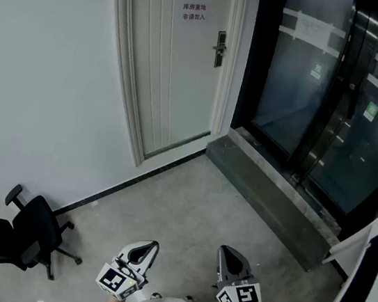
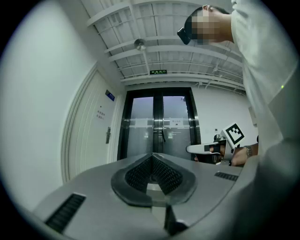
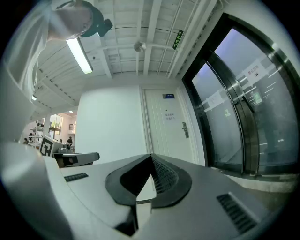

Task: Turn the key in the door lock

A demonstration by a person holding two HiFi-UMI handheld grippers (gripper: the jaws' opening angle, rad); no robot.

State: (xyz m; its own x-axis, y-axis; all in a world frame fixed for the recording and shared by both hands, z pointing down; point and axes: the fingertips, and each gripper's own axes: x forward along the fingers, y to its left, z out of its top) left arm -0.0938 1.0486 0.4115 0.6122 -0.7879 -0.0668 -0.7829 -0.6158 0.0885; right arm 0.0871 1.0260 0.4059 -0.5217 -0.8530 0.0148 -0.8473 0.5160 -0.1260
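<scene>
Closest to me, low in the head view, the left gripper [image 1: 150,246] and the right gripper [image 1: 225,250] sit side by side, level, pointing out across the speckled grey floor [image 1: 188,203]. Each pair of fingers is closed tip to tip with nothing between them. Their own views show dark ribbed pads [image 2: 165,174] meeting in a point inside smooth grey shells.

Ahead stands the door [image 1: 175,81], the largest thing that matters. It is pale and matt, grooved in long upright panels, and shut in its frame. The dark glass doors [image 1: 305,80] stand just beside it on the right.

On the door's right edge is the lock [image 1: 220,49], a narrow dark metal plate with its long axis upright and a short lever. It lies straight ahead, well apart from both grippers and roughly between their lines, so I judge neither hand clearly nearer. The lock is too small here for me to tell whether a key sits in it. By my reading, the approach has not yet begun.
</scene>
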